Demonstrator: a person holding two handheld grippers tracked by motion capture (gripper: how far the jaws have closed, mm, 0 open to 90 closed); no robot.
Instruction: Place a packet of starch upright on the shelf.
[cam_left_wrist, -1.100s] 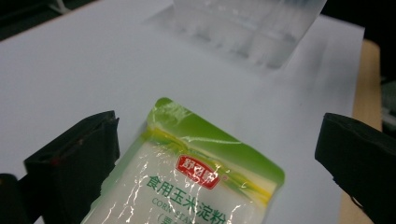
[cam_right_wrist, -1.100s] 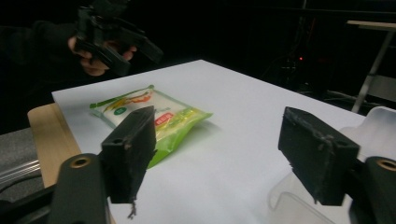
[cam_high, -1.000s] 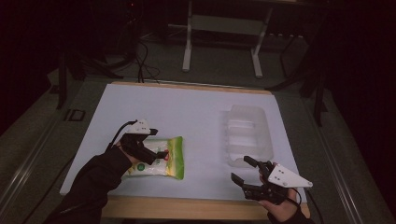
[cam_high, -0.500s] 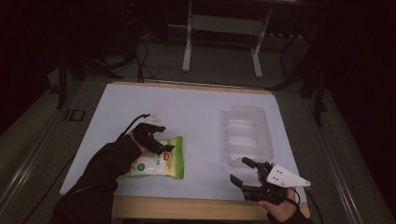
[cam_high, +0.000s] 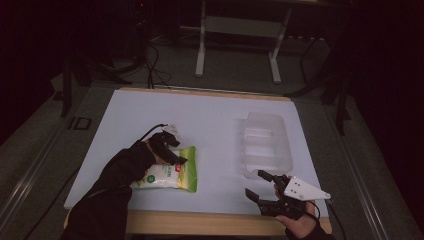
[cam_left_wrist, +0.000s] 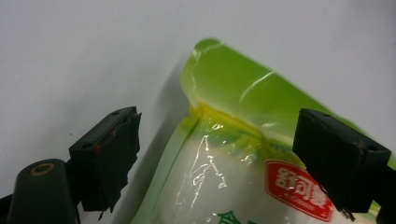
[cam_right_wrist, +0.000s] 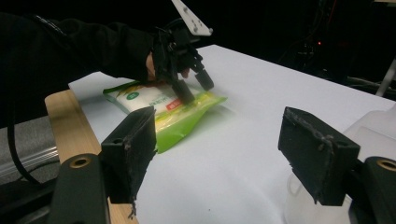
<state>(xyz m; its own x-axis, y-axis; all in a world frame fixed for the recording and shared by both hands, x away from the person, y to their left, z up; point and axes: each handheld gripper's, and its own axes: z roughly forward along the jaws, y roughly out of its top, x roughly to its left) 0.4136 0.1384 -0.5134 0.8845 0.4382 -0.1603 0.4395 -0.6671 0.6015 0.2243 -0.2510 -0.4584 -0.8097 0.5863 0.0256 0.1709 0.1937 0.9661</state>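
Tubs first: a clear plastic tub (cam_high: 267, 145) sits on the right side of the white worktop (cam_high: 210, 115). It has ridges inside that split it into parts. Nothing can be seen inside it. In the right gripper view a bit of the tub (cam_right_wrist: 373, 130) shows at the right edge, close to the right tongs.

On the left side of the worktop lies a soft bag (cam_high: 170, 172). It is green along its edges and white in the middle, with a red label. The bag lies flat and it is sealed. White stuff fills it, but what the stuff is cannot be told. The bag is well apart from the tub.

The left tongs (cam_high: 175, 152) are over the far end of the bag, tilted down at it. A hand in a dark sleeve (cam_high: 120, 172) holds them. In the left gripper view the two black jaws are spread wide, one on each side of the green end of the bag (cam_left_wrist: 233, 154). They are let go and do not pinch the bag. From the right gripper view, the left tongs (cam_right_wrist: 194, 88) point down onto the bag (cam_right_wrist: 163, 109).

The right tongs (cam_high: 257, 185) are near the front edge of the worktop, just in front of the tub. Their jaws are spread wide too, with nothing between them. A hand (cam_high: 300, 225) holds them from below.
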